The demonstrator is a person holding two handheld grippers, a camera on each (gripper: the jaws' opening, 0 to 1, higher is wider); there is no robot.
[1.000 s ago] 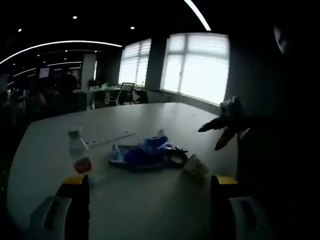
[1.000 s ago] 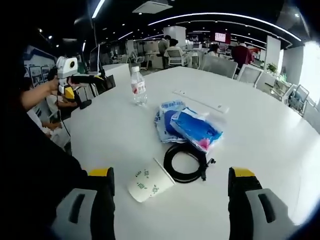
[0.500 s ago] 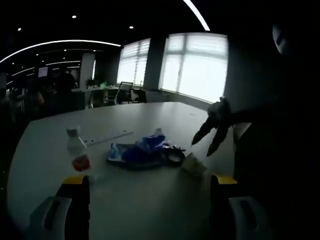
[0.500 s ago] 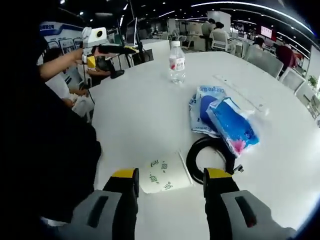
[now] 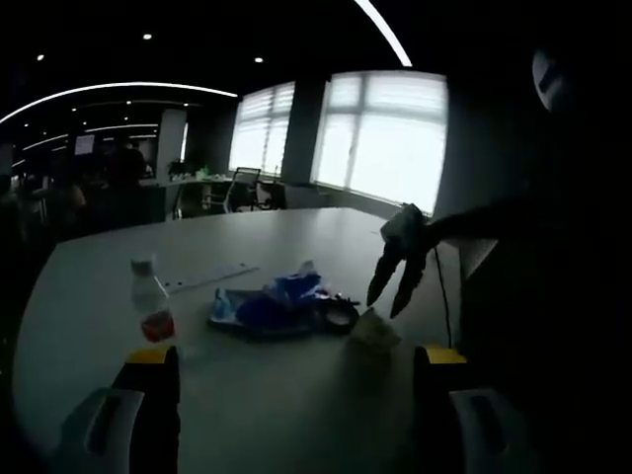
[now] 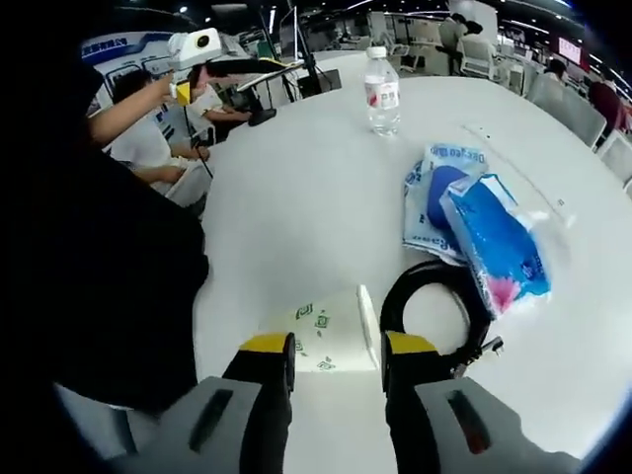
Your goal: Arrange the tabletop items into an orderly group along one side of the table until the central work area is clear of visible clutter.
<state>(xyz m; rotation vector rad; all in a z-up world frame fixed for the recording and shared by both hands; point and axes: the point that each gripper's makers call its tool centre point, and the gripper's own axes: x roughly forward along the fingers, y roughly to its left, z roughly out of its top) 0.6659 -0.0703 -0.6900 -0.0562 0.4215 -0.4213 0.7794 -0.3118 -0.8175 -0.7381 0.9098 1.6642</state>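
Note:
A white paper cup with green print lies on its side near the table's front edge. My right gripper is low over it, its jaws narrowed to about the cup's length, one at each end; no firm grip shows. In the left gripper view the right gripper points down just above the cup. Behind the cup lie a black cable coil, blue packets and a water bottle. My left gripper is open, held back from the table; it also appears as the left gripper.
A long thin white strip lies beyond the packets. The round white table has bare surface between bottle and cup. A seated person is at the table's edge. Office chairs and desks stand behind.
My right gripper has dropped toward the paper cup and its jaws have drawn much closer together around it. The left gripper has barely moved.

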